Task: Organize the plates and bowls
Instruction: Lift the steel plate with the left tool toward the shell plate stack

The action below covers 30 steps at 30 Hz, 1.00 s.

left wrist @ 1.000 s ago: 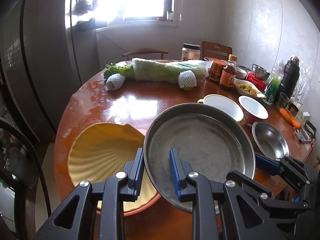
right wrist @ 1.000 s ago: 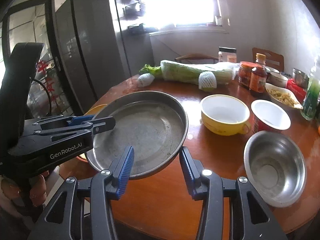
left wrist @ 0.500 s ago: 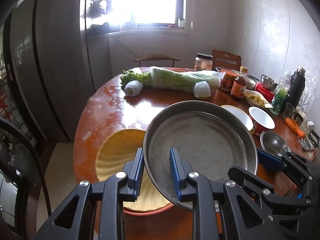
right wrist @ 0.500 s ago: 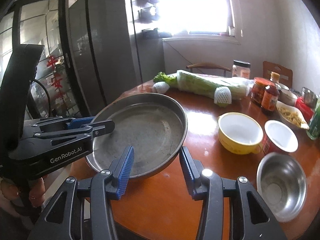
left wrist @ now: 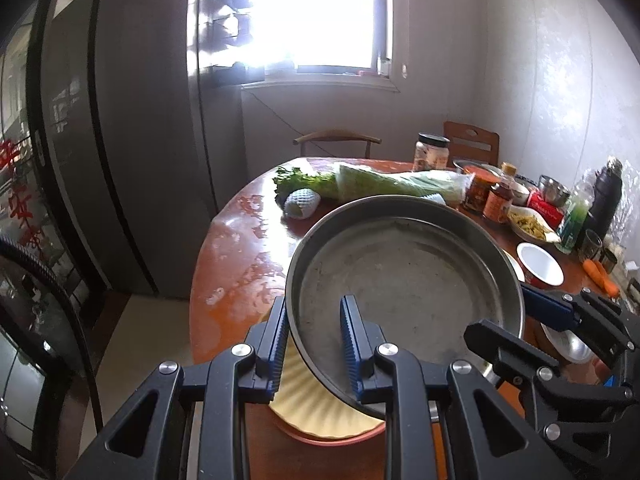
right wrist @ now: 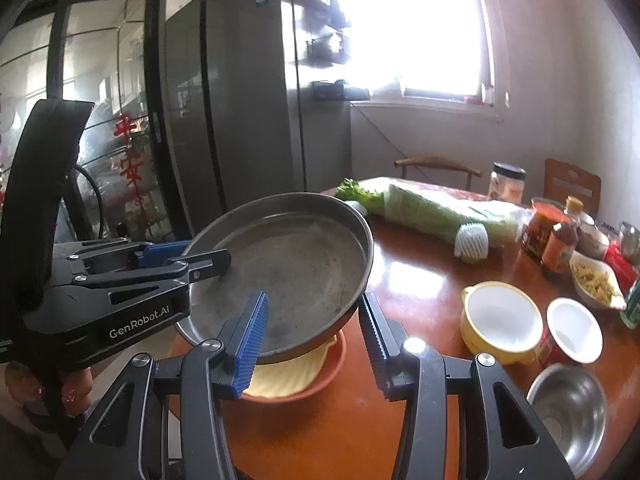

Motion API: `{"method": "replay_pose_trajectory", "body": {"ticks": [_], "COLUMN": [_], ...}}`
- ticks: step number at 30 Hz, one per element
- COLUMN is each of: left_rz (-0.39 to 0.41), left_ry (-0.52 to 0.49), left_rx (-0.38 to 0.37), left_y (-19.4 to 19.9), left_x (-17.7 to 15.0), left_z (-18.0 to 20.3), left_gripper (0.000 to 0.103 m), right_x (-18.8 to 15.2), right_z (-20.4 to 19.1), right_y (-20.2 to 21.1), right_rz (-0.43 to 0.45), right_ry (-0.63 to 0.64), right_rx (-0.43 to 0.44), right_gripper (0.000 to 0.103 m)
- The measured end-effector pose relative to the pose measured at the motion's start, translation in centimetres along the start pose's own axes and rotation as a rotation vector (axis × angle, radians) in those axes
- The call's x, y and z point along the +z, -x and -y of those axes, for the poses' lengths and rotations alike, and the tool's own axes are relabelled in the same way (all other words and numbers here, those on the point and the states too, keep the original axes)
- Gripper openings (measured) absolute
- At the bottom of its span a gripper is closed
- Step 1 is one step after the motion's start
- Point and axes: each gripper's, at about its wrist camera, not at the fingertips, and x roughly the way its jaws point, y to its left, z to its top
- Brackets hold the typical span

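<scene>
Steel rim is sitting pinched between the narrow jaws of the left gripper (left wrist: 314, 344), and the right gripper (right wrist: 314, 342) is clamping the opposite edge of the same metal pan (right wrist: 288, 268), one finger inside, one under the wall. Judging from the tilt, the pan is hanging in the air over the yellow shell plate (right wrist: 288, 372) at the near edge of the tabletop (right wrist: 416, 268). Thin, slick rim could be slipping if either hand is twisting unevenly, dropping the pan onto the plate or off the edge.
</scene>
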Motion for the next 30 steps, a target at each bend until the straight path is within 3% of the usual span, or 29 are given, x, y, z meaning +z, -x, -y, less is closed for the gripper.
{"method": "replay_pose_trajectory", "body": {"ticks": [15, 30], "left_rz": [-0.065, -0.089], "left_ry": [0.038, 0.015], "left_rx": [0.037, 0.075], "left_y": [-3.7, -6.1], "left_x": [-2.2, -4.5], "left_z": [-2.3, -1.4], "left_gripper": [0.026, 0.026], "right_x": [-1.1, -4.0], "right_z": [-1.3, -0.8], "right_y": [-4.4, -7.8], "right_rz": [-0.064, -0.158], "right_ry": [0.060, 0.074], "right_rx": [0.039, 0.022], "right_gripper": [0.049, 0.049]}}
